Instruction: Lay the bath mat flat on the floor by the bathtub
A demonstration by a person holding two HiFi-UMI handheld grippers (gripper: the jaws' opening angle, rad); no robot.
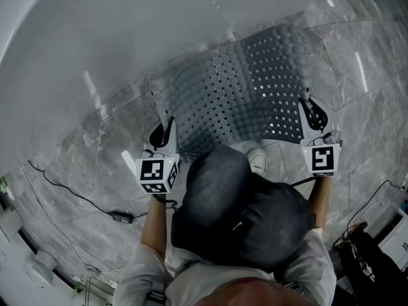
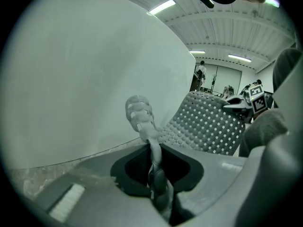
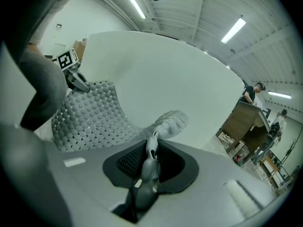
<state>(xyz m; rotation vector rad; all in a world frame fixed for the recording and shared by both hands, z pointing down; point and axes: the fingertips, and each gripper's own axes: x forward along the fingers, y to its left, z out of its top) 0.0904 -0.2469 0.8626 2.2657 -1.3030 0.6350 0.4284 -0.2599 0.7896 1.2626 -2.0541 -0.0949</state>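
Left tool (image 1: 162, 126) and right tool (image 1: 311, 110) pinch the bath mat (image 1: 248, 88) by near corners, long axis alongside the bathtub (image 1: 95, 37).

Left gripper (image 2: 154, 174) pinches bath mat (image 2: 208, 126) (bathtub (image 2: 85, 79) behind).

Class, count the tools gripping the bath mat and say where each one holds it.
2. The left tool pinches the bath mat at its near left corner; the right tool pinches its near right corner. No other tool is in view.
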